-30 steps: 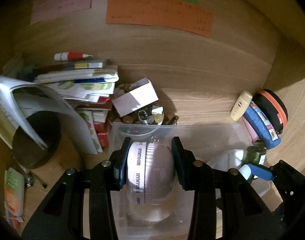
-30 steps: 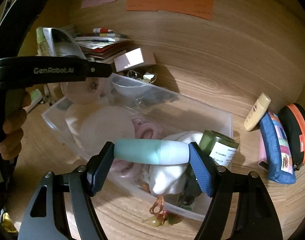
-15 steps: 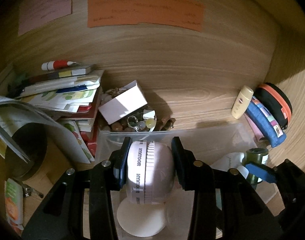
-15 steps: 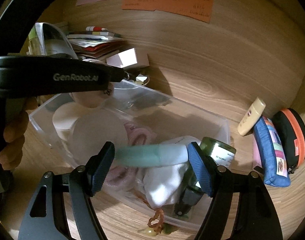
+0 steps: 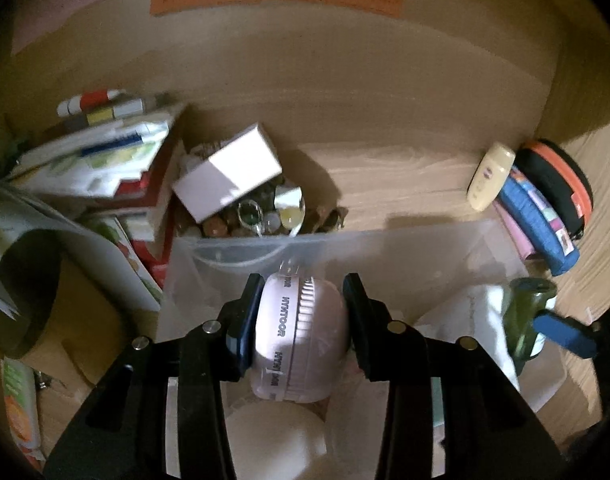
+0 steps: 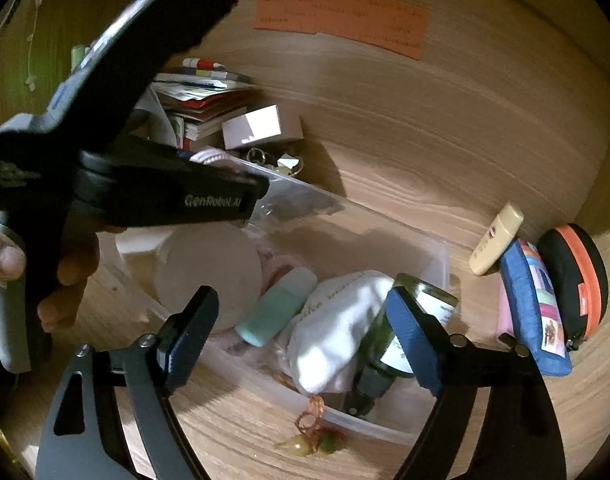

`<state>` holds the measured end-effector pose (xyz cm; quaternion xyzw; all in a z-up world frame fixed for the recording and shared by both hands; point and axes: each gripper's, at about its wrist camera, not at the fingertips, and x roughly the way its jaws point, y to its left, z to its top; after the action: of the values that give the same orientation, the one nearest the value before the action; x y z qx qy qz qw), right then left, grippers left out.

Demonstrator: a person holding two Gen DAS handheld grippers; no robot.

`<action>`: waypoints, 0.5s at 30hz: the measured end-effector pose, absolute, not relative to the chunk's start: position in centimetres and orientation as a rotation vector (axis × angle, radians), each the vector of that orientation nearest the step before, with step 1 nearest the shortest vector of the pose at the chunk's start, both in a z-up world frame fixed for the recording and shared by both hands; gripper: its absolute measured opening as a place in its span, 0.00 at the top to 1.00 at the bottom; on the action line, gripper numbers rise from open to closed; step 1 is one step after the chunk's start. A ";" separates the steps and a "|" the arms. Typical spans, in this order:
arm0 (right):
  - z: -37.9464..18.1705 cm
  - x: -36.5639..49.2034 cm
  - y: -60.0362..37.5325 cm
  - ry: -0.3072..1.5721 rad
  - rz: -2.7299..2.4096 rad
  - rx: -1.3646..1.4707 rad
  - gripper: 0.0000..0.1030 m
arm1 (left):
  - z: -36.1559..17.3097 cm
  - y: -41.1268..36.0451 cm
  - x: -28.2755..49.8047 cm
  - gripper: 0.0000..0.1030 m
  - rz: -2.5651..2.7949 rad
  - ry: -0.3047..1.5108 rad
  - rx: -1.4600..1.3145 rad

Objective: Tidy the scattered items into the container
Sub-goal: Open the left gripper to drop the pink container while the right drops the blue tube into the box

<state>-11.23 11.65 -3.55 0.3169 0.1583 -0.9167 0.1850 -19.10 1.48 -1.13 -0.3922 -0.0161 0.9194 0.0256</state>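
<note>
Released since the earlier frames, the mint tube (image 6: 276, 307) had dropped from the right gripper (image 6: 301, 328) into the bin (image 6: 425, 240), where it lay slanted against the white cloth (image 6: 337, 328), its long axis running from the near rim up toward the bin's far side. That gripper hung spread and empty just above the bin's near edge, the green jar (image 6: 409, 320) behind its right finger.

Over the bin's left end, the left gripper (image 5: 301, 320) pinched the pink fan (image 5: 301, 336), upright, directly above the round white lid (image 6: 209, 272) inside. Judging from this, the fan needed only to go straight down.

Beyond the bin's right end lay the cream bottle (image 6: 495, 240), its long axis tilted toward the bin, beside the blue pouch (image 6: 533, 304); the right gripper was the nearer one.
</note>
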 end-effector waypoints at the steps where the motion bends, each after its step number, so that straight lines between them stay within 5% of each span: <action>1: -3.5 -11.1 11.8 0.448 -2.587 0.894 0.18 | -1.3 1.5 -19.1 0.61 2.841 -0.052 -1.224; 15: -2.6 -8.2 13.8 0.445 -2.624 0.870 0.18 | -0.9 1.2 -16.0 0.57 2.919 0.022 -1.197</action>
<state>-8.23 13.80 -2.56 0.3062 0.1566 -0.9235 0.1699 -15.99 1.16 -0.87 -0.3795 0.0071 0.9251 -0.0067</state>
